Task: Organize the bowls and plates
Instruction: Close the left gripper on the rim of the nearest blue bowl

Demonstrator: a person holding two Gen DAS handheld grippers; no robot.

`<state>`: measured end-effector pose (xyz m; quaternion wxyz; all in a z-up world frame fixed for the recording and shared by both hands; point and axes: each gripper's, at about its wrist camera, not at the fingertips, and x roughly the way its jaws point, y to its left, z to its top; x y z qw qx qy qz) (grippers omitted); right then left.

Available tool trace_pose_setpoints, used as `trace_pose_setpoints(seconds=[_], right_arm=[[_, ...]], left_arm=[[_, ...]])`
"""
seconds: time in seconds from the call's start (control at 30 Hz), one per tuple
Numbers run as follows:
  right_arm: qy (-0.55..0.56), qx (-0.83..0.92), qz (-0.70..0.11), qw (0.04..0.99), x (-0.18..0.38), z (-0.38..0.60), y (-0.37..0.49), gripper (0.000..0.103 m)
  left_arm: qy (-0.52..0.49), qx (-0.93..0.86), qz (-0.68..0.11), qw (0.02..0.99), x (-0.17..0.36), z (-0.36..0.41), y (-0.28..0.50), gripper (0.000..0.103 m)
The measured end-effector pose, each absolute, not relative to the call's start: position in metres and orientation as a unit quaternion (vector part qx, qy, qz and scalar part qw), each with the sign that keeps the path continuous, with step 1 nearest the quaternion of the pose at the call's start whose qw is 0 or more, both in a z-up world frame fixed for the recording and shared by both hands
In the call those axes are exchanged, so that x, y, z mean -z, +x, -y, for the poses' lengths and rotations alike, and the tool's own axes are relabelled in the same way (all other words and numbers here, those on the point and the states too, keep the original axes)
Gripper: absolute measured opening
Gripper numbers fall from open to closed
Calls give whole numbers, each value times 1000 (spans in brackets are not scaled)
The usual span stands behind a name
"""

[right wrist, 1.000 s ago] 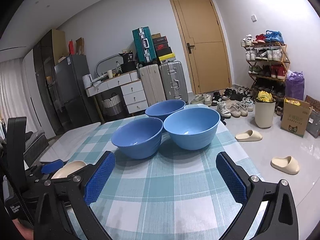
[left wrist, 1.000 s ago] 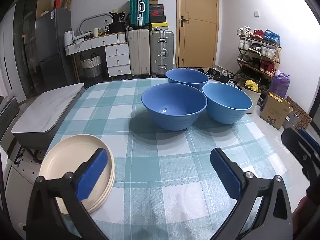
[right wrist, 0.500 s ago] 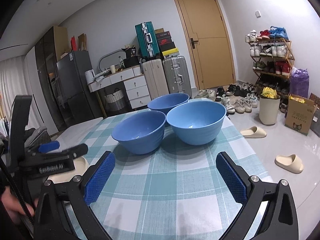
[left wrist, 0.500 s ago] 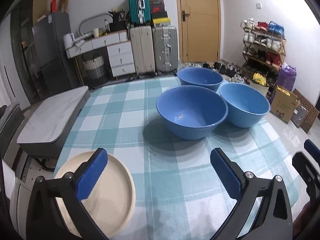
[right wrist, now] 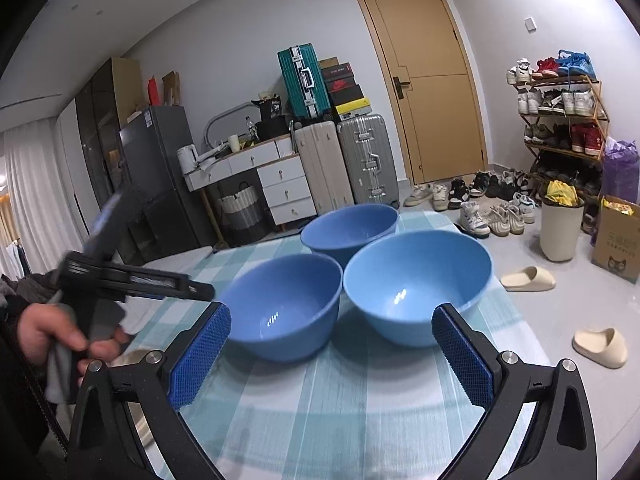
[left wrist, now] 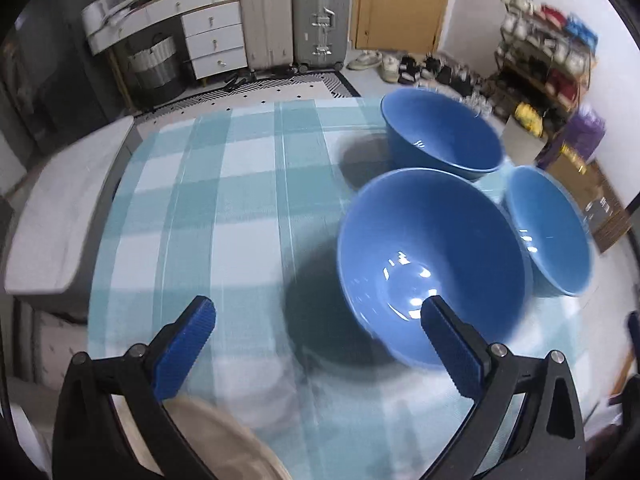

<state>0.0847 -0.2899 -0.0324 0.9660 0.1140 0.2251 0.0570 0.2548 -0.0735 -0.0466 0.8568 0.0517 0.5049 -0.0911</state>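
Three blue bowls stand close together on the checked tablecloth (left wrist: 224, 208). In the left wrist view the nearest bowl (left wrist: 432, 264) lies just ahead of my open left gripper (left wrist: 316, 336), whose right fingertip overlaps its near rim. A second bowl (left wrist: 440, 132) sits behind it and a third (left wrist: 548, 236) to the right. Cream plates (left wrist: 224, 444) show at the bottom edge, under the left finger. My right gripper (right wrist: 330, 350) is open and empty, in front of the left bowl (right wrist: 284, 304) and the lighter right bowl (right wrist: 416, 284); the far bowl (right wrist: 350, 228) is behind.
A hand (right wrist: 52, 332) holds the left gripper at the left of the right wrist view. A grey bench (left wrist: 60, 216) stands by the table's left side. Suitcases (right wrist: 348, 168), drawers (right wrist: 280, 184), a shoe rack (right wrist: 560, 120) and slippers (right wrist: 600, 346) fill the floor beyond.
My left gripper has moved forward and tilted down over the nearest blue bowl; the plates have slid to the bottom of its view. The right gripper has barely moved.
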Motion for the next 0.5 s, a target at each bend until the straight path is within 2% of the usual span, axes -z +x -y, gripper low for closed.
trace_pose_setpoints(seconds=[0.13,0.4,0.43,0.47,0.5], right_arm=[[122,-61,-231,963,34,291,101,102],[113,-49,-227,966,43,293,110,102],[114,-51,-229,965,44,294,112,102],[115,-51,-231,965,46,296,112,102],[117,-52,-230,965,47,297,113,102]], left_arm=[[60,106,-536,835,64,83,281,102],[98,127,-526,835,73,102,299,100],[98,130,-532,831,76,102,302,99],[100,131,-537,827,79,102,305,89],[103,131,-542,824,81,102,307,83]])
